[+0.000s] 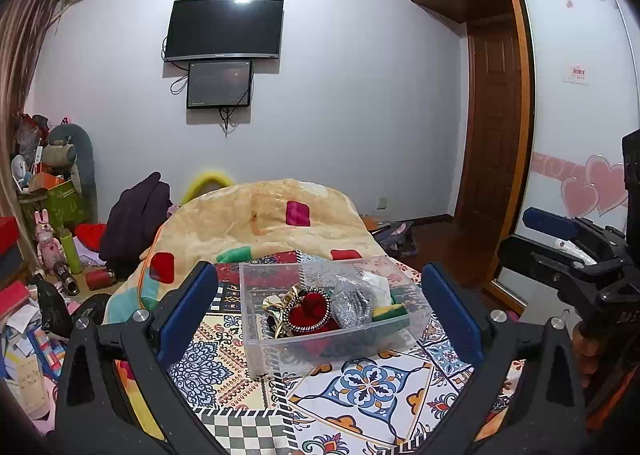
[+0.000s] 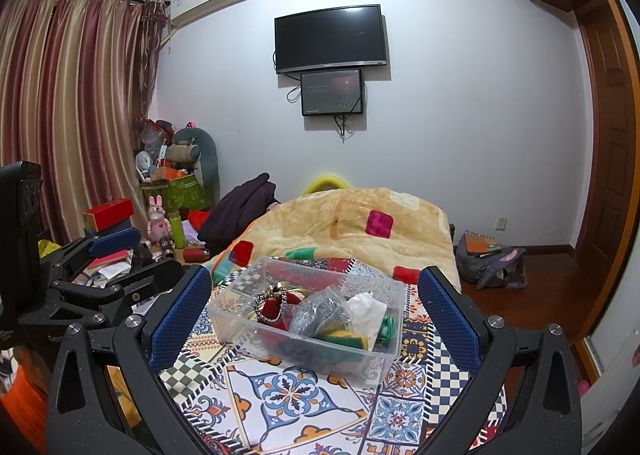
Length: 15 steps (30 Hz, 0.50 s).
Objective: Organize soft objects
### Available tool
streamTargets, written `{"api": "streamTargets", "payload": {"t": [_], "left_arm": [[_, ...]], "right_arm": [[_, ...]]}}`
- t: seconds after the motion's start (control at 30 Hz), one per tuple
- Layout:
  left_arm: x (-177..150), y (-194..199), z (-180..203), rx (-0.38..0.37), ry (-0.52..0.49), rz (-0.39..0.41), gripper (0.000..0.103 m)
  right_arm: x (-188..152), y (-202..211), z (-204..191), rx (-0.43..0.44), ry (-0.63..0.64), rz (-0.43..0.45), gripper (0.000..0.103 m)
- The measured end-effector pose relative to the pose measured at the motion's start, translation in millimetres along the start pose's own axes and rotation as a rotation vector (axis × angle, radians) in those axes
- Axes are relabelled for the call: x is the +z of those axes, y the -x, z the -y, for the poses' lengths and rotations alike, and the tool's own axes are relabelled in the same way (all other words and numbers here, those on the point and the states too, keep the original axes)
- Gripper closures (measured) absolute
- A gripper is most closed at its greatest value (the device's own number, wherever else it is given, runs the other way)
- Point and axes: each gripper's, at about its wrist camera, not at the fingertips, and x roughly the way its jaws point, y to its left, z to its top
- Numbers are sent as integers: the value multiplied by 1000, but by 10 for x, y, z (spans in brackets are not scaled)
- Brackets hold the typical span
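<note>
A clear plastic bin [image 1: 256, 335] [image 2: 224, 319] stands on the patterned cloth [image 1: 360, 395] [image 2: 280, 395]. It holds a red velvet pouch [image 1: 310, 313] [image 2: 272, 309], a silver glitter piece [image 1: 354, 305] [image 2: 320, 313], a white soft item [image 1: 378, 281] [image 2: 366, 311] and a yellow-green sponge [image 1: 390, 313] [image 2: 348, 337]. My left gripper [image 1: 320, 295] is open and empty, its blue pads flanking the bin from the near side. My right gripper [image 2: 316, 299] is open and empty, likewise facing the bin. Each gripper shows at the edge of the other's view.
A folded beige blanket [image 1: 272, 219] [image 2: 360, 227] lies behind the bin. A dark garment [image 1: 136, 219] [image 2: 240, 211] and cluttered toys and boxes [image 1: 52, 215] [image 2: 168, 191] are at the left. A bag [image 2: 492, 259] sits on the wood floor at the right.
</note>
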Motion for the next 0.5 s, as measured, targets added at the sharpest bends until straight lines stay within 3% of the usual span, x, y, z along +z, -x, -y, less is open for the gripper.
{"api": "streamTargets", "payload": {"t": [0.5], "left_arm": [[11,52,37,1,-21,8,0]], "right_arm": [[-20,-46,-4,-8,3,-22,0]]}}
